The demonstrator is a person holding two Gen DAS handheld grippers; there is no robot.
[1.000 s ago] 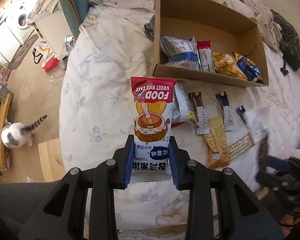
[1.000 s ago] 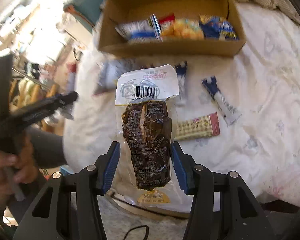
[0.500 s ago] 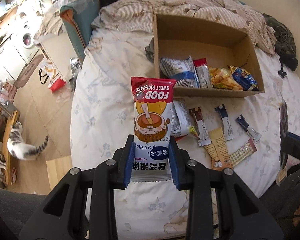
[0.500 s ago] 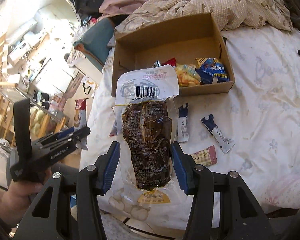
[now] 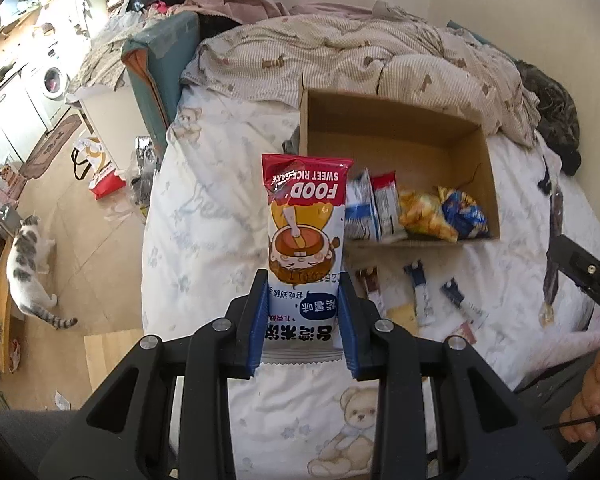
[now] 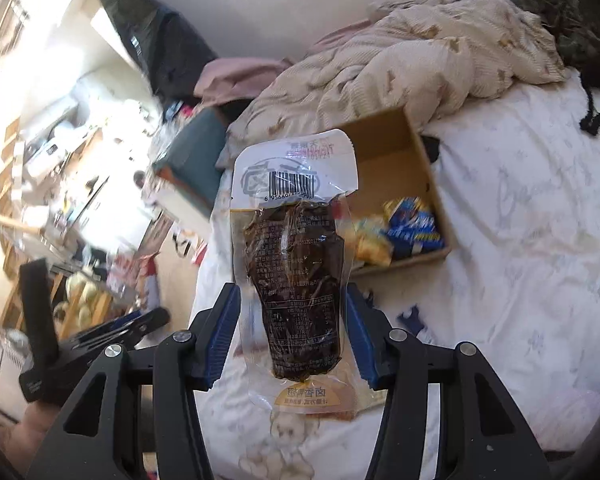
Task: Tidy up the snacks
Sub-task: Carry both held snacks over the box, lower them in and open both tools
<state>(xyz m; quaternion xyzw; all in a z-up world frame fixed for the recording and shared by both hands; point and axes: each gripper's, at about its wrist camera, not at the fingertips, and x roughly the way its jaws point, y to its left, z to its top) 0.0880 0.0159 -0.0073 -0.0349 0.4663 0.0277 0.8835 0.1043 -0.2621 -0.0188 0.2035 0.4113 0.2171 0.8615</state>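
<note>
**Two snacks in the air, box waiting on the bed**

The left hand-held gripper (image 5: 303,320) is closed on the lower part of a sweet rice cake packet (image 5: 305,240), which stands upright between the blue pads with its red top pointing away. The right hand-held gripper (image 6: 292,336) carries a clear vacuum pouch of dark braised meat (image 6: 296,276), barcode end up; its pads sit at the pouch's edges, pressing lightly on the film and not on the meat itself.

Both packets are held above the near side of the bed (image 5: 204,216). The open cardboard box (image 5: 384,128) lies farther off on the sheet, with several bags already lined along its near wall (image 5: 416,210). A few stick sachets (image 5: 420,296) lie loose on the sheet just near of the box.

This looks like the carrying step: each item is lifted and not yet placed. The next move probably calls for bringing one packet over the box rim, lowering it into the free space behind the row of bags, and only then opening the jaws. The slippery pouch may swing or slide, so a level, slow approach seems wise.
</note>
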